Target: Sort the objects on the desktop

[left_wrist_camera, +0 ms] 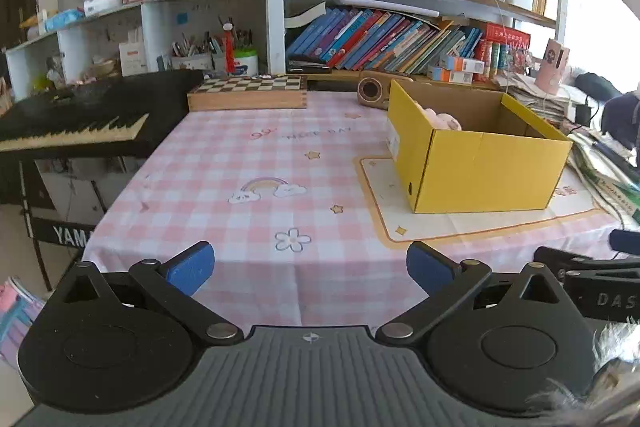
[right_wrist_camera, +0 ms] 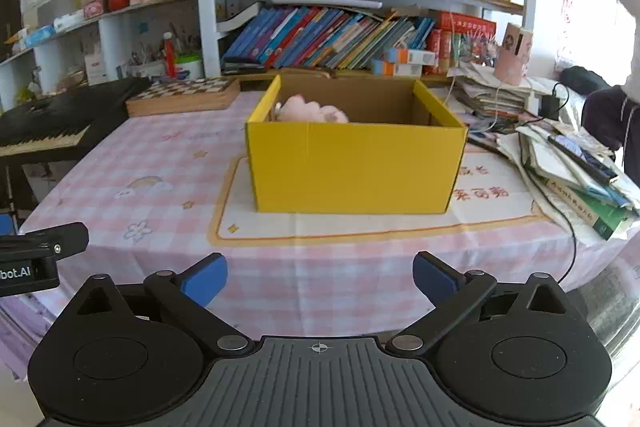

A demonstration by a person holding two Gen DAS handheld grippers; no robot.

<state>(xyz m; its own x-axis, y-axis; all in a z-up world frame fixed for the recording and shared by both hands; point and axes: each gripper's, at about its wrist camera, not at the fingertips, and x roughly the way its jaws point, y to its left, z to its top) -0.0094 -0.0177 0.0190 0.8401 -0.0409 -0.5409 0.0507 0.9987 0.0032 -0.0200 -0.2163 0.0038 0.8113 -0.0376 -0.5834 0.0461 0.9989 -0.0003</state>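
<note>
A yellow cardboard box [left_wrist_camera: 480,171] stands open on a cream mat on the pink checked tablecloth [left_wrist_camera: 248,171]; it also shows in the right wrist view [right_wrist_camera: 352,167]. A pink plush toy [right_wrist_camera: 312,113] lies inside it at the back left, also partly seen in the left wrist view [left_wrist_camera: 442,119]. My left gripper [left_wrist_camera: 310,269] is open and empty over the table's front edge, left of the box. My right gripper [right_wrist_camera: 320,277] is open and empty in front of the box.
A wooden chessboard box [left_wrist_camera: 248,93] and a small round speaker [left_wrist_camera: 372,91] sit at the back. A black keyboard [left_wrist_camera: 80,123] stands left of the table. Stacked papers and books with a cable [right_wrist_camera: 572,167] crowd the right side. Bookshelves [right_wrist_camera: 340,35] stand behind.
</note>
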